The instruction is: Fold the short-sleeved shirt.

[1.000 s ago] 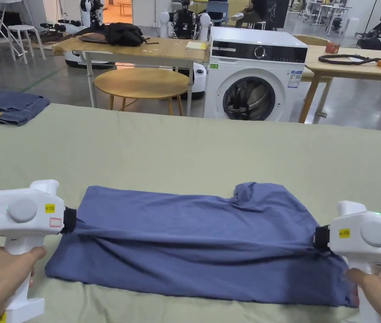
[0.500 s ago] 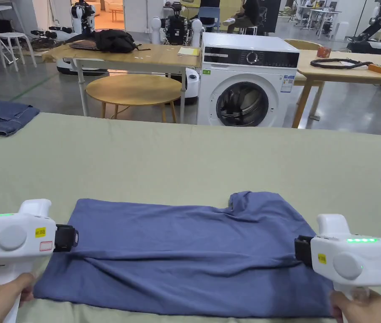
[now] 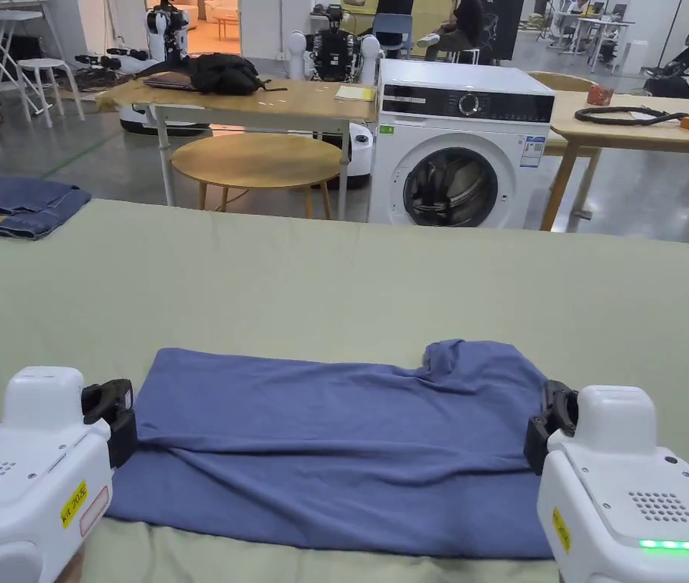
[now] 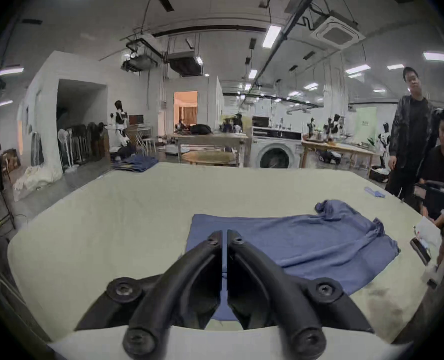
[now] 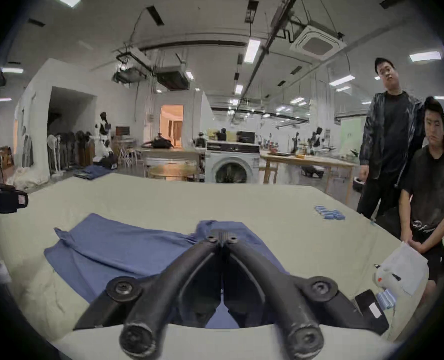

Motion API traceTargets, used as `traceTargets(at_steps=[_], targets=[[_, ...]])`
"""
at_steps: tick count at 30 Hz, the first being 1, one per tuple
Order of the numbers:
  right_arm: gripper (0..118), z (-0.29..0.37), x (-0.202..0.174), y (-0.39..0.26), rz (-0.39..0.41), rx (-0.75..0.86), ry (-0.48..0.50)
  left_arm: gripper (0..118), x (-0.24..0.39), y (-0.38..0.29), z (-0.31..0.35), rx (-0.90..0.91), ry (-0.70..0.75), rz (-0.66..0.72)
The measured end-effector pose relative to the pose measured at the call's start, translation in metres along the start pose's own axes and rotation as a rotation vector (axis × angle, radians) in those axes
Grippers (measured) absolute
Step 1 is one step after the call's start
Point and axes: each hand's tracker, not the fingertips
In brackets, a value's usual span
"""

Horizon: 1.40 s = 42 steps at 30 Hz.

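The blue shirt [image 3: 335, 448] lies flat on the green-covered bench [image 3: 335, 273], near its front edge, already folded once lengthwise into a long band. A fold ridge runs along its middle. Its long axis runs left to right across the bench as the person faces it. The straight hem end points to the person's left. The bunched collar and sleeve [image 3: 464, 357] end points to the right, with a small hump of cloth at the far right corner.

The left tool [image 4: 224, 235] hangs just off the shirt's left edge. In its own view the jaws stand nearly together with a thin slit between them, and no cloth is caught in that slit. The right tool [image 5: 223, 235] hangs over the shirt's right end. Its jaws are pressed together at the tips and hold nothing that can be seen. In the head view both tools sit raised beside the two short ends, apart from the fabric.

The lengthwise fold looks done, and the step in hand appears to be the gap between folds. The next move probably calls for spreading the jaws and taking hold of one short end at its two corners, most likely the collar end on the right. That end would then be carried across toward the hem to halve the band. The loose hump near the collar may need flattening first, or the fold could trap a lump.
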Motion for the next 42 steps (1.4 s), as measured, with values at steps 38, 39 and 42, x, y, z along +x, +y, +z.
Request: traceTargets(at_steps=[38, 39, 42], targets=[[0, -0.002, 0.032, -0.044, -0.011, -0.238, -0.005, 0, -0.052, -0.046, -0.128, -0.813, 0.002, -0.074], [0, -0.004, 0.038, -0.044, -0.001, -0.253, -0.016, 0, -0.057, -0.045, -0.121, -0.780, -0.007, -0.025], [0, -0.013, 0.057, -0.044, 0.004, -0.294, -0.036, 0, -0.070, -0.042, -0.104, -0.744, -0.022, 0.029]])
